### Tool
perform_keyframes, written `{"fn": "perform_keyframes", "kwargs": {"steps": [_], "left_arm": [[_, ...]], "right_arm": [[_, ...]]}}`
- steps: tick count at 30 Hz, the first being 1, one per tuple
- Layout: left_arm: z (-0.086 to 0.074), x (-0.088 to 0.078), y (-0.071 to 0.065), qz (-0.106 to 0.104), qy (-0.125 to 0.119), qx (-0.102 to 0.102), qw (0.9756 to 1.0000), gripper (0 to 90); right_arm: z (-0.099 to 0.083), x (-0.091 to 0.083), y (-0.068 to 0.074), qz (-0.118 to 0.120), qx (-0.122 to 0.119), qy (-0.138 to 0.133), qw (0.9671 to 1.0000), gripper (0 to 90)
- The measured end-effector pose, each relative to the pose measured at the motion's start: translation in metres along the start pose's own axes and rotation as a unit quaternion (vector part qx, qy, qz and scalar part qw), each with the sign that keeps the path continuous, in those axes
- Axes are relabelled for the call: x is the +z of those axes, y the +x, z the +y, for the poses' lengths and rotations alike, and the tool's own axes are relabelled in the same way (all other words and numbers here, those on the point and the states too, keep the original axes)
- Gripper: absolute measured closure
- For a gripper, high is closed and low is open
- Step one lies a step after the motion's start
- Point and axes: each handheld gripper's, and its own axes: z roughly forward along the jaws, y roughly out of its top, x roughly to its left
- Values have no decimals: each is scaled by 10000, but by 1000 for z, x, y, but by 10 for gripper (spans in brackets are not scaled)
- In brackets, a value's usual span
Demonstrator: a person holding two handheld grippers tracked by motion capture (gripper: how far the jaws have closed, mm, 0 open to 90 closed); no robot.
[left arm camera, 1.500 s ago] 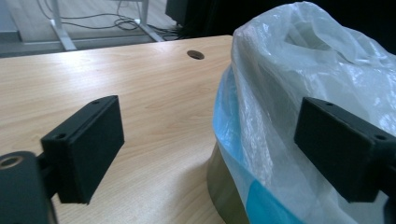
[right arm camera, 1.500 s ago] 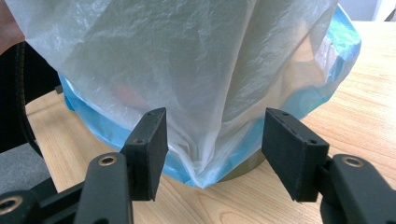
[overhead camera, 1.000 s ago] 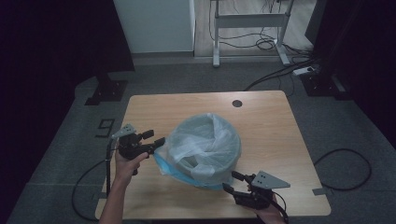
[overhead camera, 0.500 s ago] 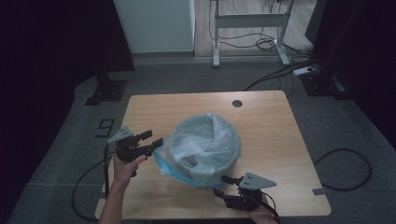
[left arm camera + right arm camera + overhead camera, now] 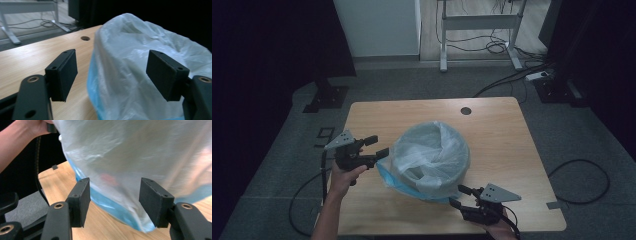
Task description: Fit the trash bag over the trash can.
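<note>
A blue bin (image 5: pixel 412 184) on the wooden table (image 5: pixel 502 135) wears a crinkled, translucent white plastic liner (image 5: pixel 432 152). Left gripper (image 5: pixel 378 148) and right gripper (image 5: pixel 458 196) both gape, grasping nothing.

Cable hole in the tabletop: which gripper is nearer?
Left. The left gripper is beside the bin's left side; the right gripper sits at the near edge, farther from the hole.

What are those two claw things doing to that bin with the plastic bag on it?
A person holds a claw in each hand beside a blue bin lined with a thin plastic bag on a wooden table. The left gripper sits at the bin's left side, the right gripper near its front edge. Both have their jaws open toward the bag, and neither is pinching it yet.
</note>
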Motion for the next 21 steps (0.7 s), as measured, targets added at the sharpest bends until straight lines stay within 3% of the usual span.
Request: {"fn": "perform_keyframes", "kwargs": {"steps": [6, 14, 21], "left_arm": [[15, 8, -11, -236, 237, 314, 9989, 270], [25, 14, -16, -652, 162, 438, 9968, 289], [38, 23, -17, -933, 333, 623, 9931, 298]], "right_arm": [[-1, -10, -10, -178, 81, -70, 9998, 415], [-1, -18, -16, -291, 128, -156, 9994, 415], [-1, -24, -21, -375, 191, -237, 9988, 417]]}}
